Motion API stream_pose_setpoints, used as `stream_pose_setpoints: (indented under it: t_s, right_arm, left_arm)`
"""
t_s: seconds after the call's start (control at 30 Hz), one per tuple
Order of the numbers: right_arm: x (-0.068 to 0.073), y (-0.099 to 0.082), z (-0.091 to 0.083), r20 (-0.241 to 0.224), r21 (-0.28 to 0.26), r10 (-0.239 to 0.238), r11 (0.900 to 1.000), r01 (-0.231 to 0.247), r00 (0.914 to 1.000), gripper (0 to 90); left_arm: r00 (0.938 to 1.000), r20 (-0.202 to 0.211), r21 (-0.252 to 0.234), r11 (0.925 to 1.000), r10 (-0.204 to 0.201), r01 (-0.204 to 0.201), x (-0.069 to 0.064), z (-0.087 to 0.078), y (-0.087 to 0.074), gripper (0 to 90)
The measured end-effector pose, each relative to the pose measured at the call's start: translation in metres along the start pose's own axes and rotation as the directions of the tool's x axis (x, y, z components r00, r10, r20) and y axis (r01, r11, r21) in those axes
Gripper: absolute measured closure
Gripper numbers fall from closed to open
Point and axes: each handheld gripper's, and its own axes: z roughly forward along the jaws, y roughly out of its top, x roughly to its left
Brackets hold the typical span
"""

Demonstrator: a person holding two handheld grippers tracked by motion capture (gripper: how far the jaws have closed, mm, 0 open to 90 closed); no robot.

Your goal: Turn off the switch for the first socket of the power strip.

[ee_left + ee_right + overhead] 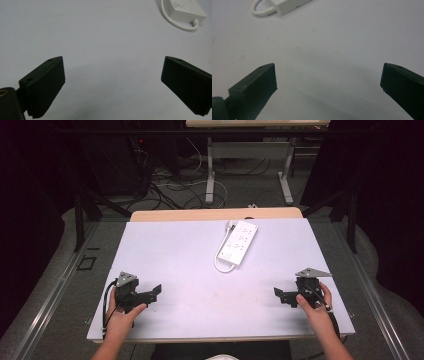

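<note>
My left gripper [150, 294] rested on the table [175, 265], well short of the white power strip [239, 242] and off to its left; its jaws stood wide apart, clasping nothing. My right gripper [281, 296] sat just as far short of the strip, off to its right, jaws likewise spread and empty. Both pointed inward toward the strip.

The strip was a flat, hard plastic bar with squared corners and rows of sockets on its upper face, lying slightly aslant. Its smooth white cord [220, 262] curled in a loop from the near end. In the left gripper view the strip's near end [186, 10] showed at the upper right, the cord bending round below it; in the right gripper view that end [289, 5] and the loop showed at the upper left.

My jaws were matte black blocks with fine ribbing on their inner faces. The tabletop was a pale, matte sheet, faintly scuffed and smudged. Between the strip and each gripper lay bare surface. Beyond the strip ran a strip of wooden edge [200, 214]; the table's side edges lay well out from it.
</note>
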Motion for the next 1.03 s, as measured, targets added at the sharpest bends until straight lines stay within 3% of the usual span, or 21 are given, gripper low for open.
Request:
stream_pose_setpoints:
  t_s: [0.43, 1.03]
  right_arm:
    - [-0.008, -0.009, 0.002, 0.022, 0.000, 0.020, 0.9998, -0.020, 0.9996, 0.0]
    - [-0.009, -0.013, 0.007, 0.028, 0.014, 0.022, 0.9996, -0.023, 0.9994, 0.1]
  left_arm:
    - [1.0000, 0.001, -0.003, 1.0000, 0.000, 0.000, 0.000, 0.000, 0.001, 5.3]
    - [1.0000, 0.000, -0.002, 1.0000, 0.004, -0.004, 0.000, 0.000, 0.001, 5.5]
